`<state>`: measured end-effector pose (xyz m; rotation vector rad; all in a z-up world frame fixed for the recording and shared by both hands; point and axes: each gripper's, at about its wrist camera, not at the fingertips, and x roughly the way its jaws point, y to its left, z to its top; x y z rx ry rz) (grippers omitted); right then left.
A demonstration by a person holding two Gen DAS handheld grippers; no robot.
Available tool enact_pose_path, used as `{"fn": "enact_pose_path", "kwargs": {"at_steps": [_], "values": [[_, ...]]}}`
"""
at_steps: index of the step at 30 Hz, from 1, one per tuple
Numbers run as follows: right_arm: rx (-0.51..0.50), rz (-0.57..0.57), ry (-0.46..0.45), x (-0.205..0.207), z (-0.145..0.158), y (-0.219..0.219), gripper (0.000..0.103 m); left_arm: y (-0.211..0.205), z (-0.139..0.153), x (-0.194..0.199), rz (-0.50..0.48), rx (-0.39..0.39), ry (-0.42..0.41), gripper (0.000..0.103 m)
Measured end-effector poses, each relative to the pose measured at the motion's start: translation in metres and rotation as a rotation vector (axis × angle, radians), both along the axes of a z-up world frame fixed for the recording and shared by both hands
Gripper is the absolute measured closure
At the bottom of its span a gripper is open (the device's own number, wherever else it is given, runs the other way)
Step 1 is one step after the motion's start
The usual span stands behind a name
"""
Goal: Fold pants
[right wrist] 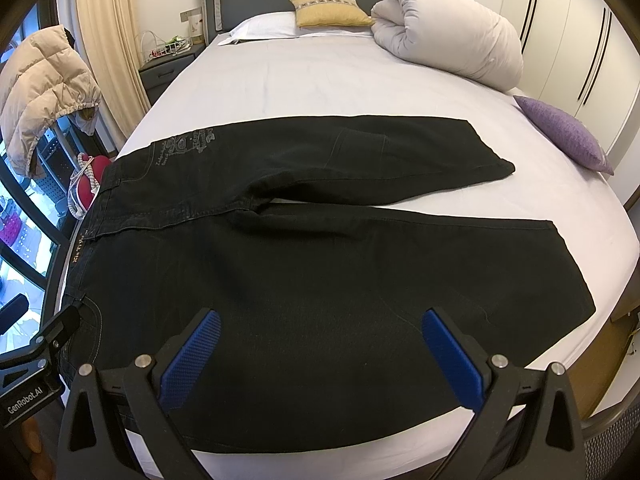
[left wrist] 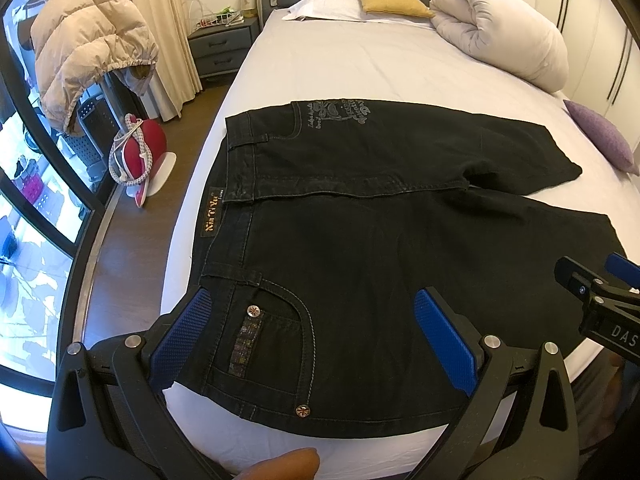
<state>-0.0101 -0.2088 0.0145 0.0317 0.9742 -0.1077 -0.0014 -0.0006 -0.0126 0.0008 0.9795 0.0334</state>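
Pants [left wrist: 360, 232], black denim, lie spread flat across the foot of the bed [left wrist: 360, 64], waistband toward the left edge and both legs running toward the right edge, so the long axis goes side to side across the mattress and square to both pairs of fingers. The near leg lies along the near edge; the far leg angles slightly away from it, a wedge of sheet showing between them from the crotch outward. The left gripper [left wrist: 320, 340] hovers over the hip, its blue pads spread wide on either side of the front pocket and gripping nothing; whether the left pad touches the cloth cannot be told. The right gripper [right wrist: 320, 356] hangs over the near leg around the thigh, jaws likewise spread and empty, with the hem well off to its right. No fold has been made yet (the garment is still a single open layer). The likely first fold is lengthwise, one leg over the other, and for that the near side seam is the reachable line: the left gripper is nearer the waistband end, the right nearer the leg, though it looks to need a shift toward the hem. A rolled duvet [right wrist: 448, 32], pillows and a purple cushion [right wrist: 560, 132] sit well clear toward the head and right edge.
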Motion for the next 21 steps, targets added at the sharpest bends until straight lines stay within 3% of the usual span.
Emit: {"fn": "enact_pose_path", "kwargs": {"at_steps": [21], "values": [[0.029, 0.024, 0.026, 0.010, -0.006, -0.003, 0.000, -0.001, 0.003, 0.019, -0.048, 0.008, -0.020, 0.000]]}}
